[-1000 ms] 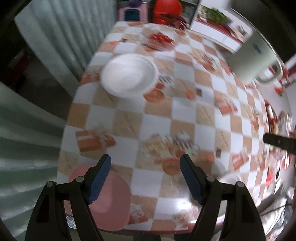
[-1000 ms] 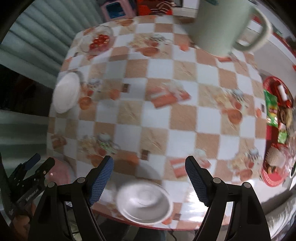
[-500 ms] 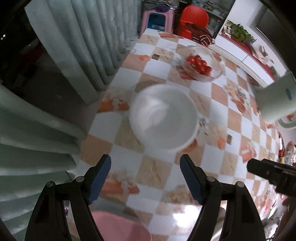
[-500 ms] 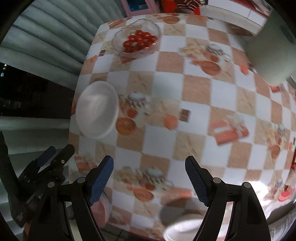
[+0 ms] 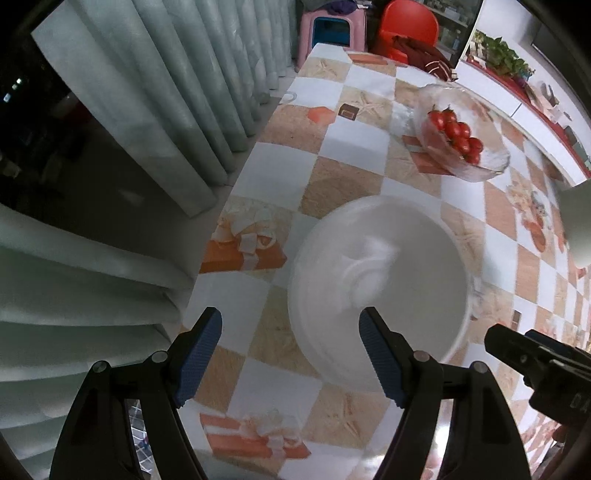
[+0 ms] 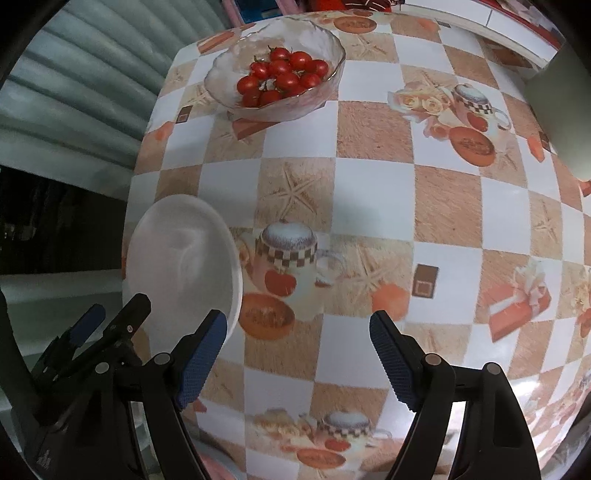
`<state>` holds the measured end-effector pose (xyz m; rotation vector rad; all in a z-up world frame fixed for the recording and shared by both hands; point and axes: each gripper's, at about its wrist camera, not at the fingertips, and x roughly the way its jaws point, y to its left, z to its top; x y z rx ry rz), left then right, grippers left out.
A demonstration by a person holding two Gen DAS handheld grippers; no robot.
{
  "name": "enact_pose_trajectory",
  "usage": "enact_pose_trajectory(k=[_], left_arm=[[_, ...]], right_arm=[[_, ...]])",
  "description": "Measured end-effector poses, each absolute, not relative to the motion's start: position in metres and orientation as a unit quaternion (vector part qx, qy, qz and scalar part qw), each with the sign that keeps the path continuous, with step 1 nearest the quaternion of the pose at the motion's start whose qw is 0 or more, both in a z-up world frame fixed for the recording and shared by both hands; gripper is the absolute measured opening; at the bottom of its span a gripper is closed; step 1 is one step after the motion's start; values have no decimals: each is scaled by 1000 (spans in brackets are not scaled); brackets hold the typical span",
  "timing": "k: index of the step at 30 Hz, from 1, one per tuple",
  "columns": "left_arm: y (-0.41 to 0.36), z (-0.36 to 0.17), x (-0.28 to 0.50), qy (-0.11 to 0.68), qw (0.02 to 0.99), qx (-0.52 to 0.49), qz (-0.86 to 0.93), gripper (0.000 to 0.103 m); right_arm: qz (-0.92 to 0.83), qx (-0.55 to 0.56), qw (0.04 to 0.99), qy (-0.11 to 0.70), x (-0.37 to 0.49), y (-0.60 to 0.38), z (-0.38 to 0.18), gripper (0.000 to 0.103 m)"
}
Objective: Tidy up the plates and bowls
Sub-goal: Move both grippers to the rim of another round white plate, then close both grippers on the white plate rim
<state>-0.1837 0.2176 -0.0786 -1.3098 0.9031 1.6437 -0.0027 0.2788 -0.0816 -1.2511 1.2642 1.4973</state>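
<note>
A white bowl (image 5: 380, 288) sits near the table's left edge on the checked tablecloth; it also shows in the right wrist view (image 6: 184, 258). My left gripper (image 5: 291, 350) is open and empty, just short of the bowl, its right finger over the near rim. My right gripper (image 6: 299, 350) is open and empty above the cloth, to the right of the bowl. The left gripper (image 6: 107, 325) shows at the lower left of the right wrist view, and the right gripper's tip (image 5: 517, 350) shows at the lower right of the left wrist view.
A glass bowl of cherry tomatoes (image 5: 461, 133) stands further back; it also shows in the right wrist view (image 6: 280, 74). A pale green mug (image 6: 561, 110) stands at the right. Curtains (image 5: 166, 110) hang past the table's left edge. Stools (image 5: 332, 29) stand beyond the far end.
Both grippers moved forward along the table toward the white bowl. The pink plate and the second white bowl near the front edge dropped out of view.
</note>
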Motion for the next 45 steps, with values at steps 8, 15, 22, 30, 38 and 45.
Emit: enact_pose_trajectory(k=[8,15,22,30,38,45], left_arm=[[234,-100,-190,384,415,-510,648,80],[242,-118,-197,393,411,-520,638,80],[248,-129,-205,379,417,-538,627,66],[257,-124,-186,388,450,-539,596,30],[251,-122,-166,392,470,-544,574,26],[242,-125,-122,411,490,-542,544,26]], right_arm=[[600,-488,401,491,-22,288,-95,81],[602,-493,393,490,-38,290,-109,78],[588,-484,371,531,-37,293,-129,36],[602,-495,354,517,-42,289,-126,17],[582,-512,350,527,-22,283,-128,17],[539,-525,348,559,20,267,-131,17]])
